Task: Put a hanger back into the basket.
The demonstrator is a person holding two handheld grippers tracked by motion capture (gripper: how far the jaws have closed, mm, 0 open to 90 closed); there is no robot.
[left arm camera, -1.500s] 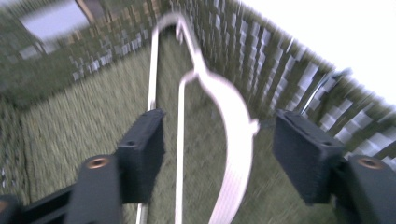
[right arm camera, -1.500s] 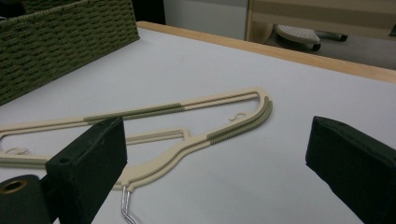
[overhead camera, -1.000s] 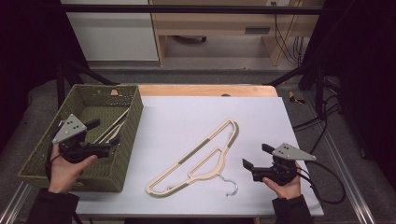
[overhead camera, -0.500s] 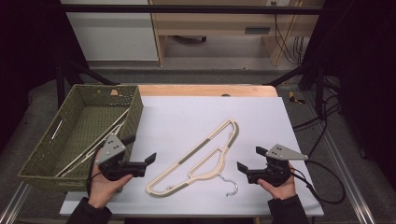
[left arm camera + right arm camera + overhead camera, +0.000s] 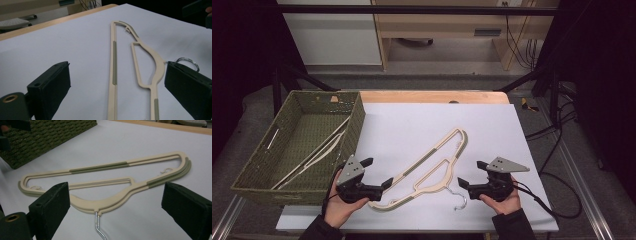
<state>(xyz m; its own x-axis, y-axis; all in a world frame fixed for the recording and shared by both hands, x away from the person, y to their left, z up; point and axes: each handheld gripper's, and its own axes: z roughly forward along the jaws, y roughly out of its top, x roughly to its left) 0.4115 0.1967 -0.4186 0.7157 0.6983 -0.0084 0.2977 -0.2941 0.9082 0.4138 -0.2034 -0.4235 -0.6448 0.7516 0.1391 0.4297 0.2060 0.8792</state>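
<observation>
A cream plastic hanger (image 5: 422, 161) with green grip strips and a metal hook (image 5: 460, 200) lies flat and diagonal on the white table (image 5: 412, 120). My left gripper (image 5: 377, 172) is open at the hanger's near left end, just above the table. In the left gripper view the hanger (image 5: 114, 50) runs away between the wide-apart jaws of that gripper (image 5: 116, 66). My right gripper (image 5: 471, 174) is open just right of the hook. In the right gripper view the hanger (image 5: 100, 167) lies crosswise ahead of this gripper (image 5: 115, 186), with the hook (image 5: 98, 226) between the jaws. A second outline shows under the hanger.
A green woven basket (image 5: 319, 93) stands at the table's left, with pale hangers (image 5: 317, 150) lying in it; its wall (image 5: 50, 132) shows far off in the right gripper view. A wooden strip (image 5: 432, 96) borders the far table edge. Cables (image 5: 552, 195) trail at the right.
My left gripper came out of the basket and moved right and nearer, down to the hanger's near left end. My right gripper shifted slightly left toward the hook. The hanger lies as before.
</observation>
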